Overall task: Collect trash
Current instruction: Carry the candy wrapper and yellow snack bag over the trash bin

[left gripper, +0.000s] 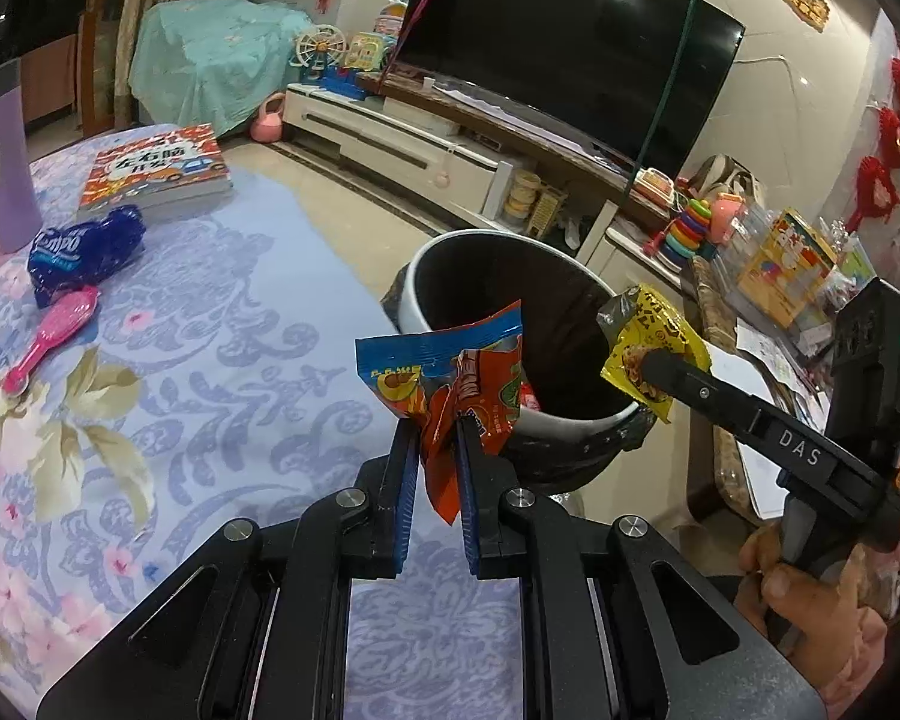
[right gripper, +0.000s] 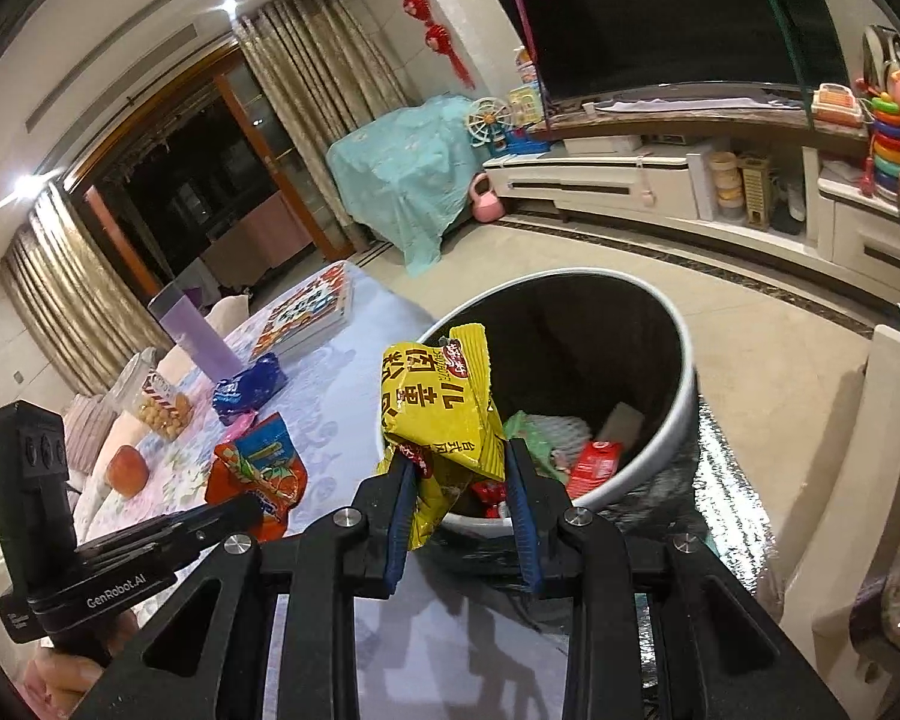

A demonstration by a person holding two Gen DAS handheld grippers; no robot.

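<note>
My left gripper (left gripper: 438, 420) is shut on a crumpled red and blue snack wrapper (left gripper: 450, 378), held at the near rim of the white trash bin (left gripper: 570, 420). That wrapper (right gripper: 264, 468) and the left gripper (right gripper: 240, 510) also show at the lower left of the right wrist view. My right gripper (right gripper: 459, 450) is shut on a yellow snack wrapper (right gripper: 444, 402), held over the near rim of the bin (right gripper: 684, 396). The yellow wrapper (left gripper: 648, 348) and the right gripper (left gripper: 654, 366) hang at the bin's right edge. Several wrappers lie inside the bin.
On the floral tablecloth (left gripper: 210, 360) lie a blue tissue pack (left gripper: 84, 252), a pink hairbrush (left gripper: 48, 336), a book (left gripper: 156, 168) and a purple cup (left gripper: 6, 156). A snack jar (right gripper: 162, 402) and an orange fruit (right gripper: 127, 468) sit farther back. A TV stand (left gripper: 420, 144) lines the wall.
</note>
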